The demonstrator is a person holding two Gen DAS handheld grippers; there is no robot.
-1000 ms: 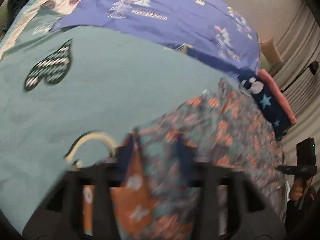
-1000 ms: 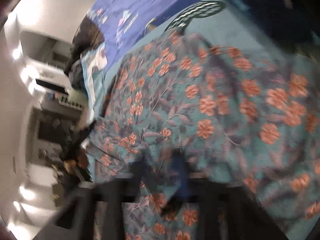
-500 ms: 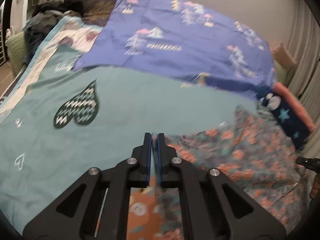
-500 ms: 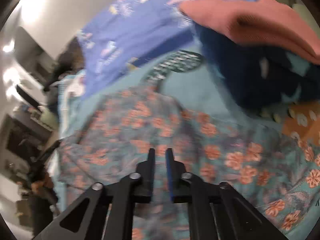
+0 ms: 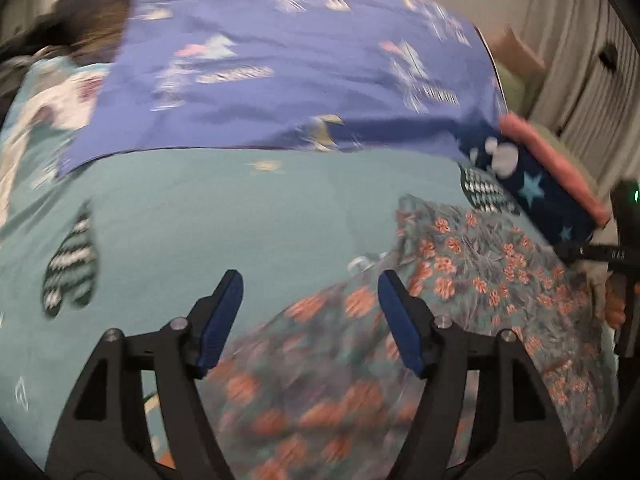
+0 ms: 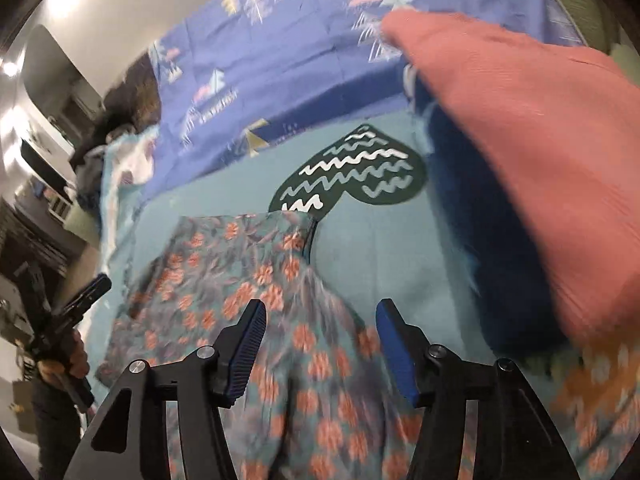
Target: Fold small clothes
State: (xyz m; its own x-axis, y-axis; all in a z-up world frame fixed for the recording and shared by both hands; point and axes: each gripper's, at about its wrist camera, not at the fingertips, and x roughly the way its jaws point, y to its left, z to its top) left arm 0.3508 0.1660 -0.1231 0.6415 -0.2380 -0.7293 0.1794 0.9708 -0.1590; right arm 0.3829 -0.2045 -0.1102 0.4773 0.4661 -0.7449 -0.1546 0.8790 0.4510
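Note:
A teal garment with orange flowers (image 5: 472, 264) lies spread on the teal bed sheet (image 5: 240, 208); it also shows in the right wrist view (image 6: 248, 280). My left gripper (image 5: 310, 308) is open just above the garment's left edge, holding nothing. My right gripper (image 6: 318, 332) is open above the garment's right side, holding nothing. The right gripper's body shows at the right edge of the left wrist view (image 5: 608, 256). The left gripper's body shows at the left edge of the right wrist view (image 6: 80, 300).
A stack of folded clothes, a pink piece (image 6: 520, 120) on a navy starred piece (image 5: 536, 196), lies at the right. A purple blanket with tree prints (image 5: 280, 68) covers the far bed. An orange patterned cloth (image 6: 592, 384) lies under the stack's near side.
Both grippers have opened from shut and let go of the floral garment, which now lies on the sheet. Both have drawn back slightly.

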